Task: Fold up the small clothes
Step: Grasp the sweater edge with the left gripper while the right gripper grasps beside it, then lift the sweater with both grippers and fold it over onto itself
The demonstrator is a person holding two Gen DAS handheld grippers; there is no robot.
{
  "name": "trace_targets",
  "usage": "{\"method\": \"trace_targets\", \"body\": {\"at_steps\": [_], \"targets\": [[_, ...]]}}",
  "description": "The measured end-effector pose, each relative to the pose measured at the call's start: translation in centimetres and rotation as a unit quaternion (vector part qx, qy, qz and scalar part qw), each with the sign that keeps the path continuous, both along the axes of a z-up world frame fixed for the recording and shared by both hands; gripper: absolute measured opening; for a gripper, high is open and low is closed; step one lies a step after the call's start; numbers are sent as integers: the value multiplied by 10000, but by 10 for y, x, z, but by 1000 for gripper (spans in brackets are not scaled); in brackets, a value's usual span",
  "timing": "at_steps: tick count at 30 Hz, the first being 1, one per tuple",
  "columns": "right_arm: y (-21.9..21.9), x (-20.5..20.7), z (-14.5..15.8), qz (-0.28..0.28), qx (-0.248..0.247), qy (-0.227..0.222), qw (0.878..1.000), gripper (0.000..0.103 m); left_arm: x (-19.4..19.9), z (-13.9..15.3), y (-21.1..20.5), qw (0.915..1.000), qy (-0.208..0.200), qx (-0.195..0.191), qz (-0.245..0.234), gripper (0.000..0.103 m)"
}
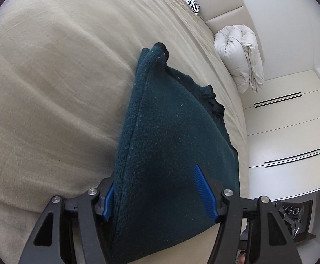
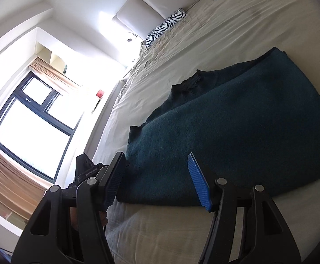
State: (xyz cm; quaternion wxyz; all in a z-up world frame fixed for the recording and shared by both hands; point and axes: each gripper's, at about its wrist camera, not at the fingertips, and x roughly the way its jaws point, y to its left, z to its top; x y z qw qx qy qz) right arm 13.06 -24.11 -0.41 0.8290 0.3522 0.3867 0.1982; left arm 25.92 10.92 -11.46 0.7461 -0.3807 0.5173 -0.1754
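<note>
A dark teal knit sweater (image 1: 164, 136) lies folded on the beige bed sheet (image 1: 50, 88). In the left wrist view its near edge fills the wide gap between the blue pads of my left gripper (image 1: 155, 189), whose jaws stand open around the cloth. In the right wrist view the sweater (image 2: 237, 127) lies flat with its ribbed collar toward the headboard. My right gripper (image 2: 157, 176) is open, its fingers straddling the sweater's near corner just above the sheet.
A zebra-print pillow (image 2: 166, 25) lies near the padded headboard (image 2: 157, 2). A rolled white duvet (image 1: 239, 55) sits at the bed's edge. White wardrobe doors (image 1: 291, 121) stand beyond it. A window (image 2: 30, 123) is on the other side.
</note>
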Motion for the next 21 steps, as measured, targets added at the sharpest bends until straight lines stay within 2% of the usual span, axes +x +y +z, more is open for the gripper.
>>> {"method": "trace_targets", "body": {"at_steps": [1,4,5,10,12,14,15,16,19,21], "targets": [[5,13,-2,96,27,42,9999,58,0,1,-3,10000,-16,5,-56,62],[25,53,-10,277,12,277,9992,58,0,-4,-10,9996,83,-144,-214,28],[33,65,-14,389,49,298,9988,58,-1,-6,-10,9995,89,-187,-221,25],[61,115,-43,707,194,629,9953,58,-2,-9,-3,9991,46,-403,-157,20],[63,130,-57,697,165,751,9946,58,-3,-7,-1,9989,13,-445,-162,20],[59,145,-82,572,7,1052,9928,58,-3,-5,0,9987,-35,-478,-166,19],[58,148,-97,576,100,1058,9927,53,-4,-3,1,9988,-55,-462,-175,19],[55,148,-103,549,175,870,9945,49,-4,-1,1,9989,-79,-431,-187,19],[56,141,-100,604,36,536,9967,51,0,10,-6,9990,-168,-358,-208,18],[52,139,-94,618,141,598,9962,52,0,25,-14,9988,-316,-235,-309,18]]}}
